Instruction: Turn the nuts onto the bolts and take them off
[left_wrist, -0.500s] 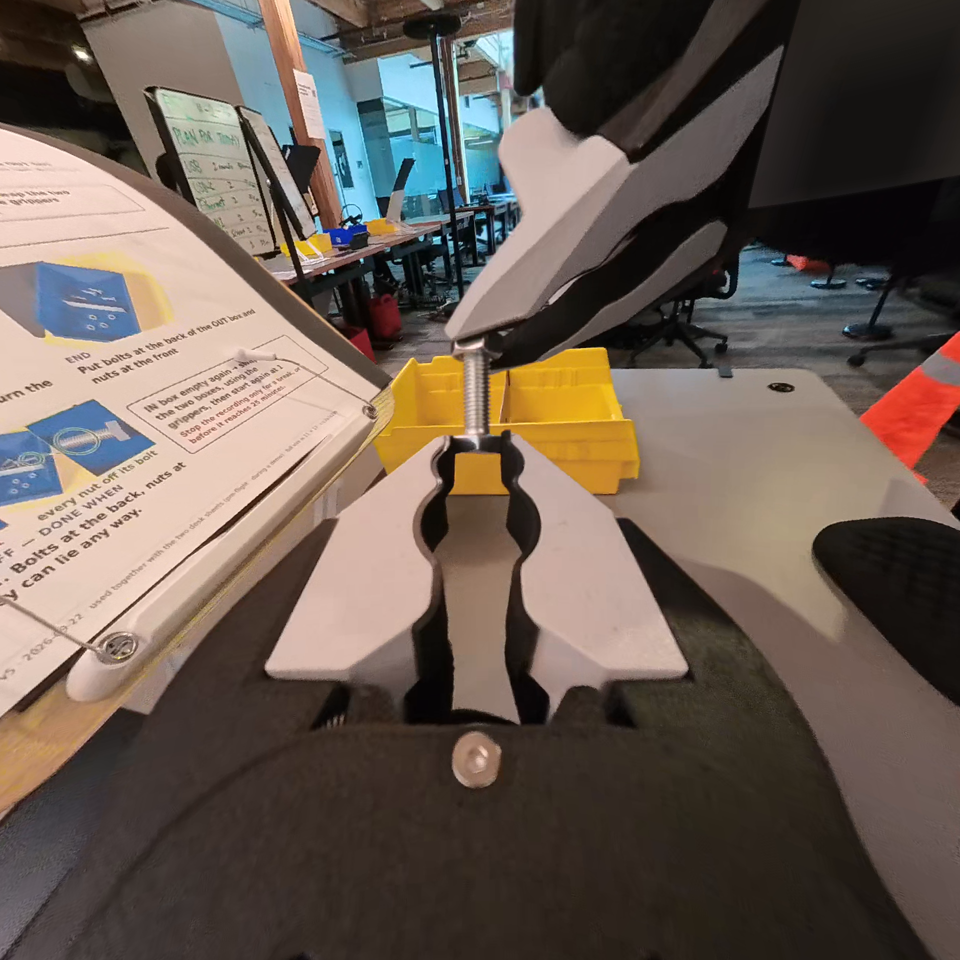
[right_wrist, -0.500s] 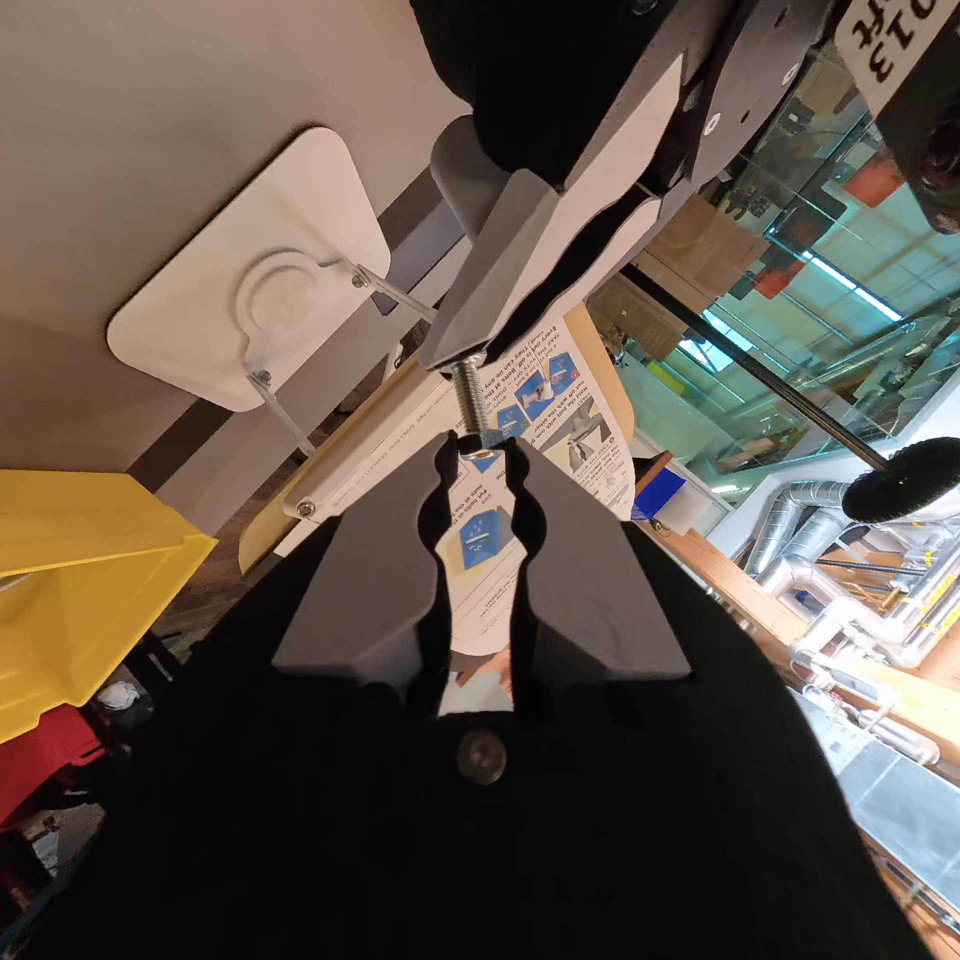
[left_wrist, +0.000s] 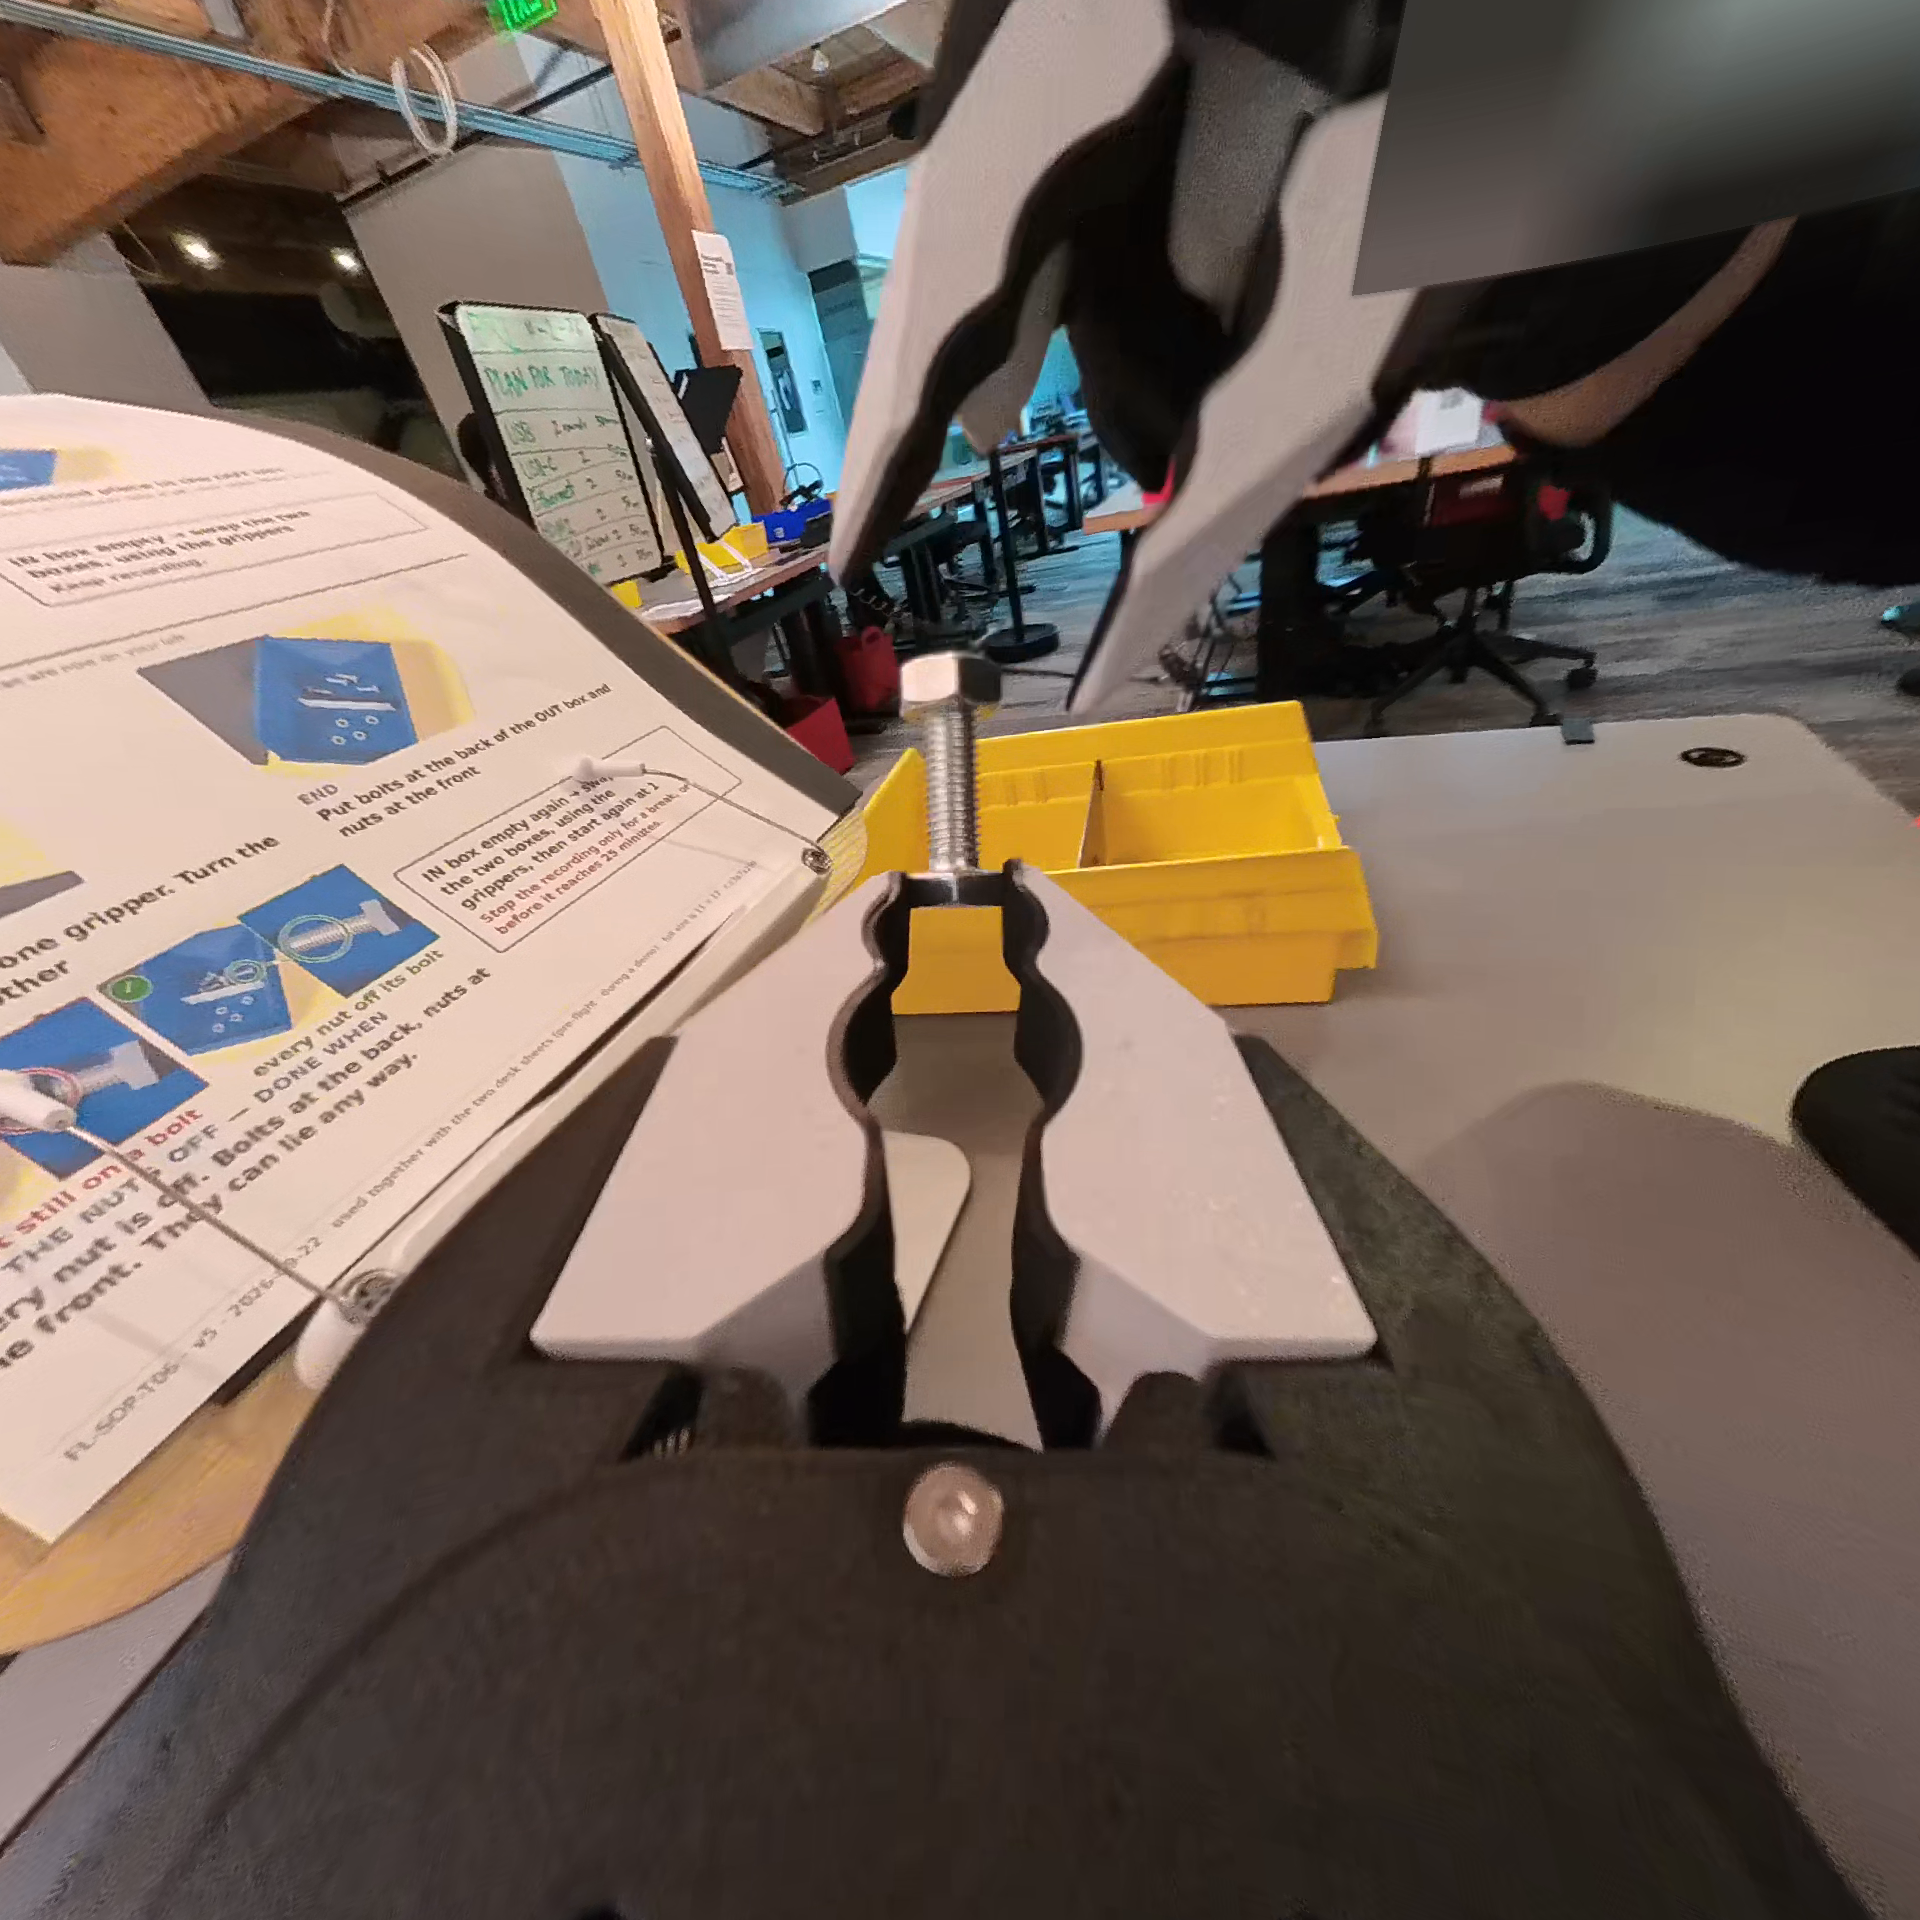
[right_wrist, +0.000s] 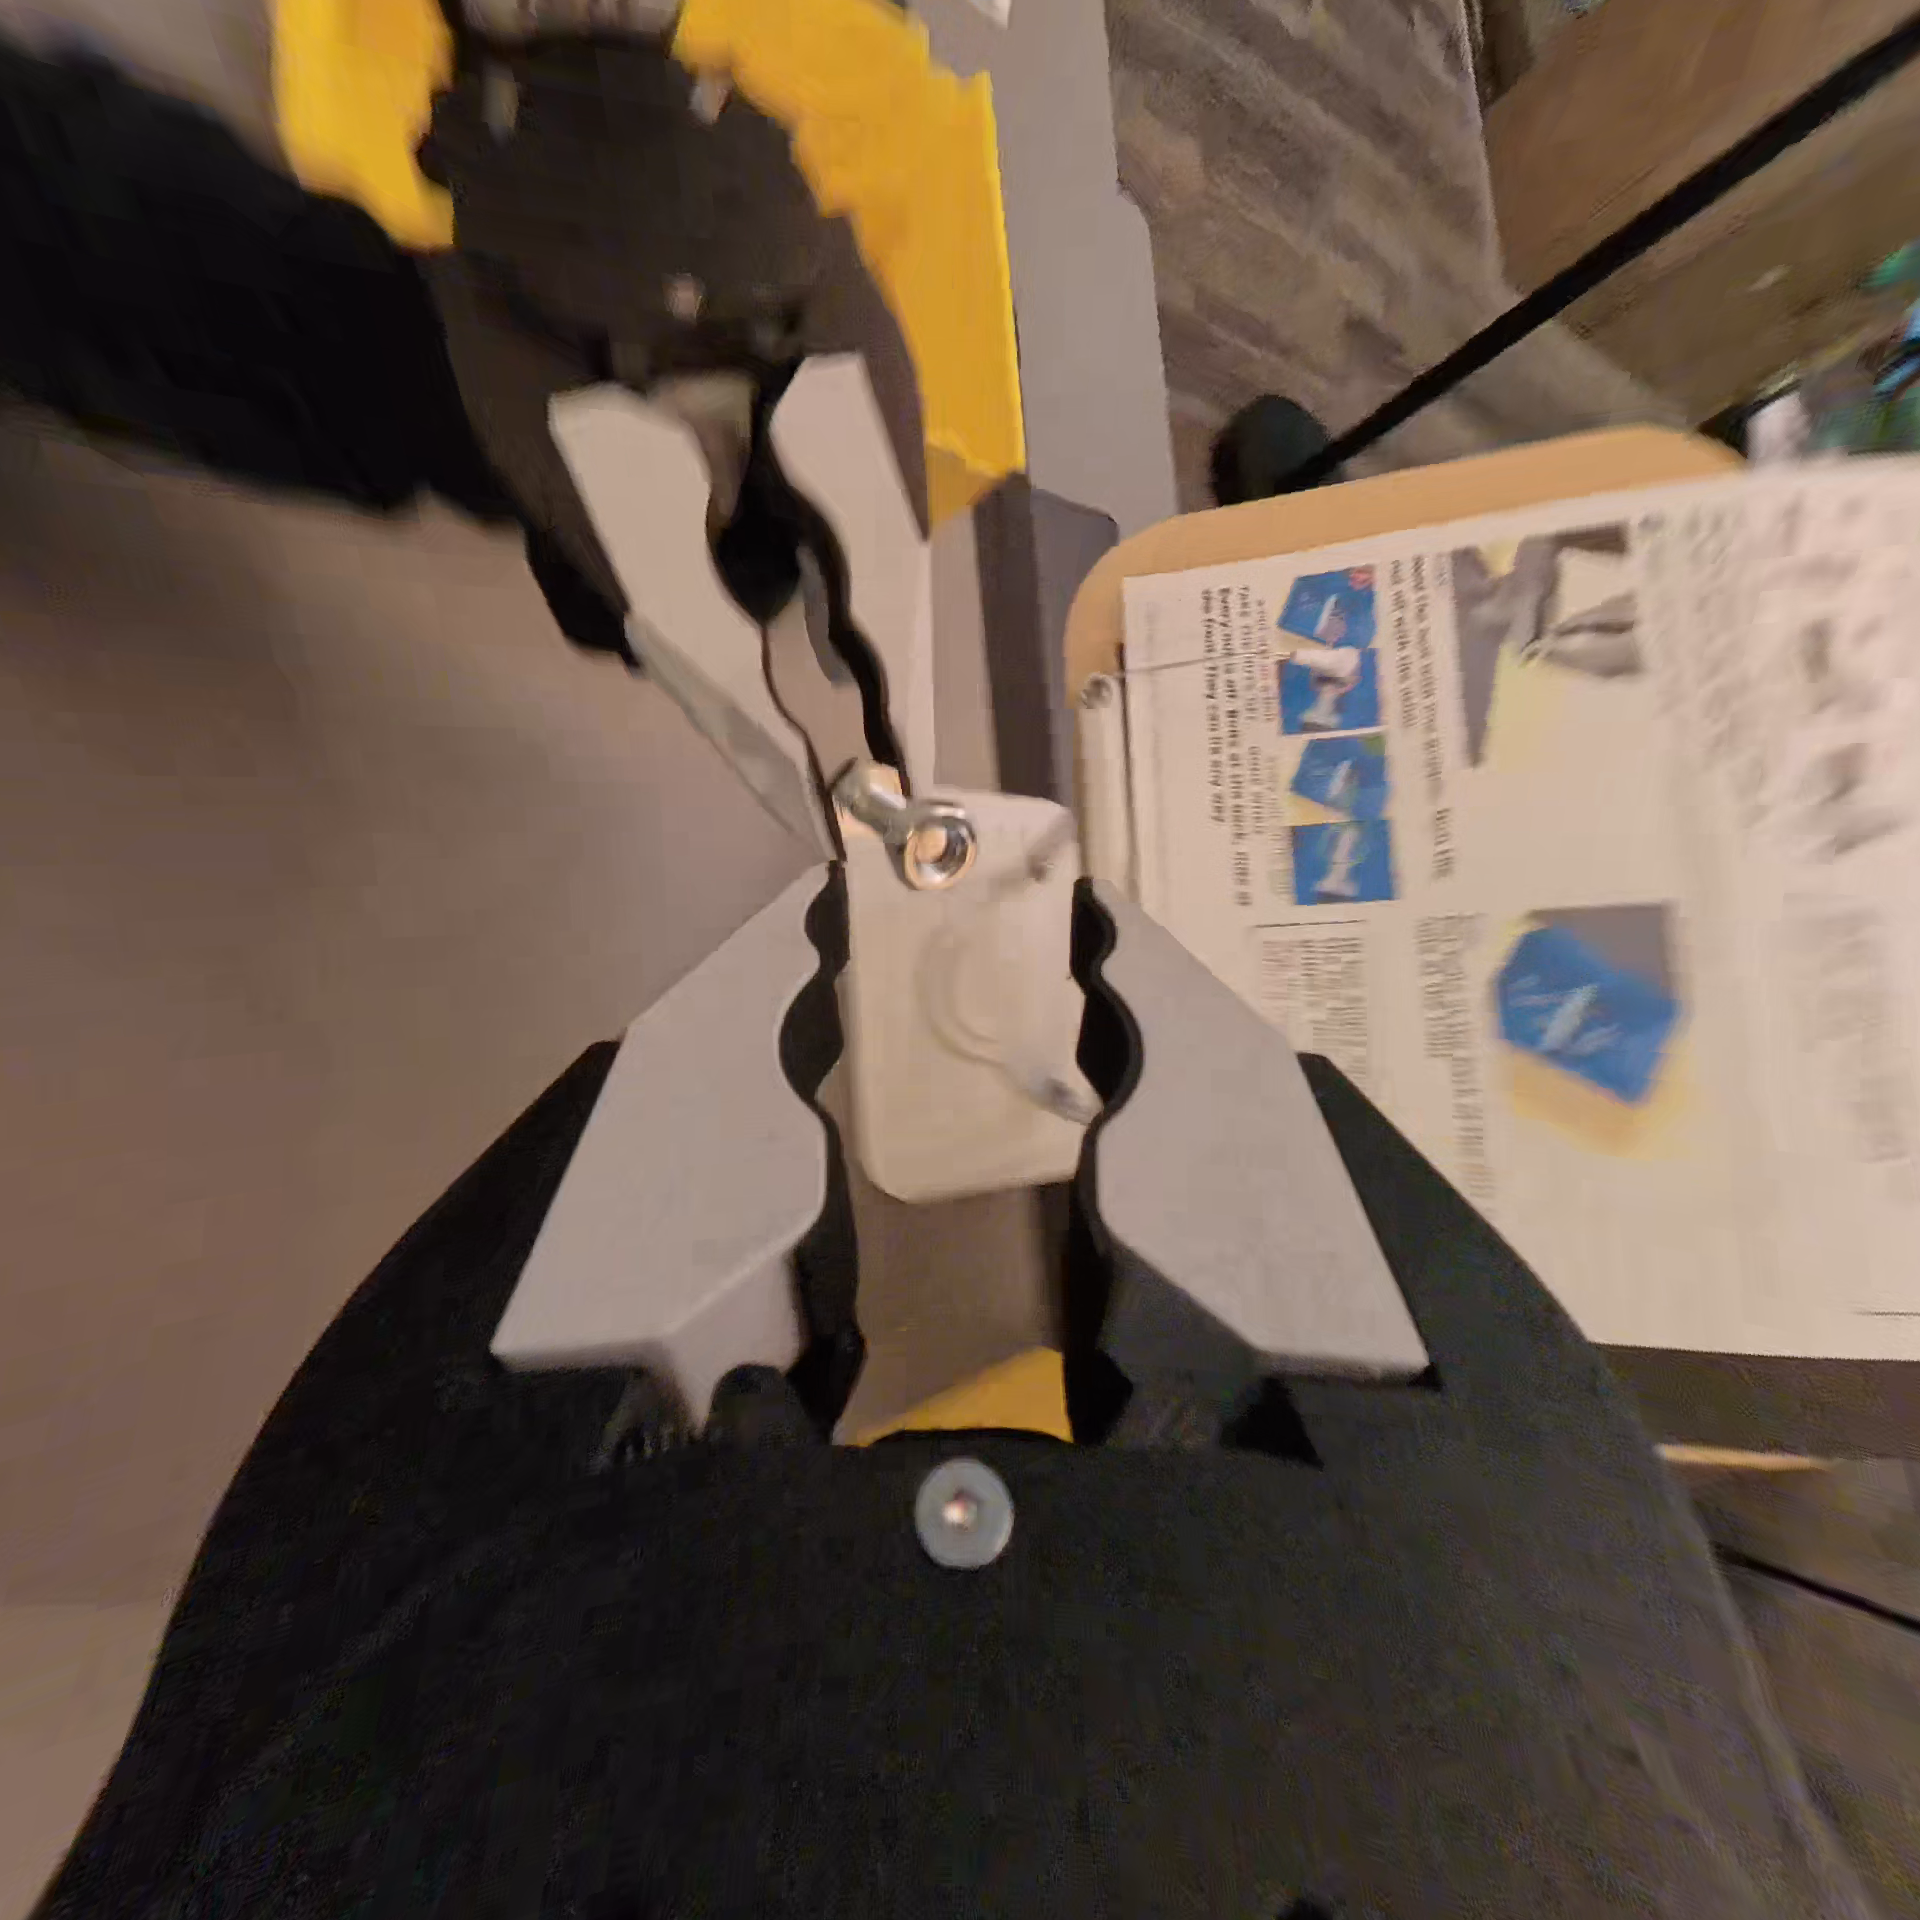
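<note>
A silver bolt (left_wrist: 951, 790) stands upright with a hex part (left_wrist: 948, 691) at its top end. My left gripper (left_wrist: 954, 883) is shut on the bolt's lower end, where a flat hex piece sits between the tips. I cannot tell which end is the nut. My right gripper (left_wrist: 961, 639) hangs just above the bolt's top, open and empty, touching nothing. In the right wrist view my right gripper (right_wrist: 956, 883) is open with the bolt (right_wrist: 914, 831) just beyond its tips, held by the left gripper (right_wrist: 862, 800).
A yellow divided bin (left_wrist: 1195, 914) sits on the grey table (left_wrist: 1558, 935) just behind the bolt. An instruction sheet on a tilted board (left_wrist: 312, 831) stands at the left, on a white base plate (right_wrist: 956, 1091). A dark sleeve (left_wrist: 1870, 1143) is at the right edge.
My right gripper has let go of the bolt's top end, opened, and pulled back while turning. The left gripper still holds the bolt's lower end.
</note>
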